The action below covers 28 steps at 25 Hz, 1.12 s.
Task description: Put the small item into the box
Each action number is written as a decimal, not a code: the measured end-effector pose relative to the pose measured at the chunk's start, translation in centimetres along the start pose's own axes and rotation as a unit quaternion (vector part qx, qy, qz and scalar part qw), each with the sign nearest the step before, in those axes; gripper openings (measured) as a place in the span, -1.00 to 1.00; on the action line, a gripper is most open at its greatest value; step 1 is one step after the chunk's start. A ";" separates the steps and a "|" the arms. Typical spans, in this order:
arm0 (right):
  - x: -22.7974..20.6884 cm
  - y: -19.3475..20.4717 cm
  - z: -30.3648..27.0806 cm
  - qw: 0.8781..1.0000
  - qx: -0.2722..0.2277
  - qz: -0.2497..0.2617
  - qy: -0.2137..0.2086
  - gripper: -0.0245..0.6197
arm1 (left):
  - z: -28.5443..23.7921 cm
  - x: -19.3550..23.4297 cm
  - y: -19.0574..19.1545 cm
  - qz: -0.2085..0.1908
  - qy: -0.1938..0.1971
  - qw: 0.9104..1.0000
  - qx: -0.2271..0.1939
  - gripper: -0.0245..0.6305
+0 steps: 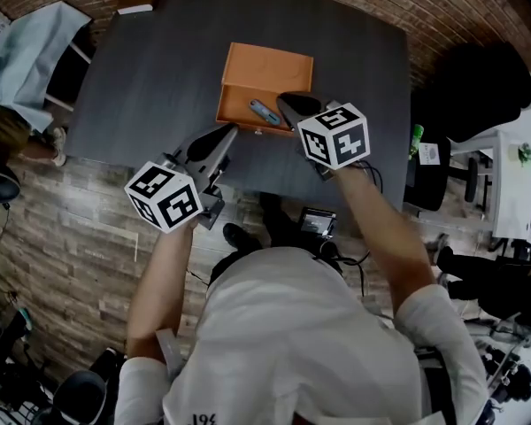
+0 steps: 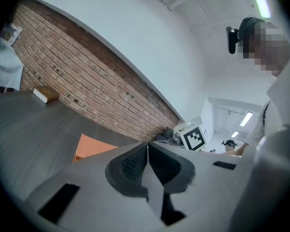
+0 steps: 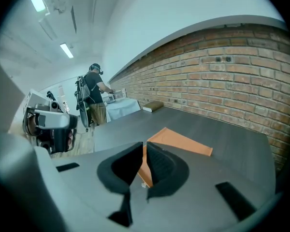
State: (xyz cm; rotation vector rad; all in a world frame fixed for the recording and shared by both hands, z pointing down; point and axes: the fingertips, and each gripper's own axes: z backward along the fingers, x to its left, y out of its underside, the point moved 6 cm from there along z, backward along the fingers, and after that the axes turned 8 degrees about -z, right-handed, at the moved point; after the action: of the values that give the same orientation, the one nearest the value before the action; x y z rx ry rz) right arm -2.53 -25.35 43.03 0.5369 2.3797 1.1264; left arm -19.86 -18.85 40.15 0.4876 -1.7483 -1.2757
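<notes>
Looking down from your head, you have both grippers raised over the near edge of the dark table (image 1: 150, 69), above an open orange box (image 1: 274, 67). The small item (image 1: 265, 112), a bluish-grey stick, lies inside the box near its front wall. Your left gripper (image 1: 225, 133) is just off the box's near-left corner, and your right gripper (image 1: 288, 104) overlaps the box's front right part, just beside the item. In the left gripper view, the left gripper's (image 2: 147, 148) jaws are pressed together with nothing between them; a corner of the box shows to their left, below the brick wall (image 2: 101, 93). In the right gripper view, the right gripper's (image 3: 145, 148) jaws are nearly together, leaving a thin slit, and hold nothing. Only the orange of the box shows through the gap.
</notes>
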 end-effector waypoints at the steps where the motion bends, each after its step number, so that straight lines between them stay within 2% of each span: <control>1: 0.3 -0.2 0.4 1.000 -0.005 -0.001 0.000 -0.81 | 0.2 -0.2 -0.3 -0.003 0.002 1.000 -0.003 -0.87; 11: 2.5 -1.1 4.5 0.998 -0.051 -0.020 -0.001 -0.84 | 3.2 -2.1 -2.2 0.009 0.007 0.999 -0.051 -0.87; 16: 3.7 -0.9 7.5 0.996 -0.080 -0.033 -0.006 -0.85 | 4.6 -3.9 -1.7 0.009 0.018 0.998 -0.055 -0.87; 22: 5.4 -0.6 9.9 0.995 -0.099 -0.026 -0.016 -0.87 | 5.9 -5.4 -0.8 0.010 0.022 0.998 -0.057 -0.87; 28: 6.1 0.7 11.3 0.994 -0.099 -0.030 -0.024 -0.88 | 6.7 -6.6 -0.2 0.012 0.024 0.998 -0.057 -0.87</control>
State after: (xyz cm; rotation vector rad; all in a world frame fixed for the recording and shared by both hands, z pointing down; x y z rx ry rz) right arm -1.27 -14.76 35.73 0.4168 2.1973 1.2887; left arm -22.02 -10.36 36.72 0.4261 -1.6267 -1.3282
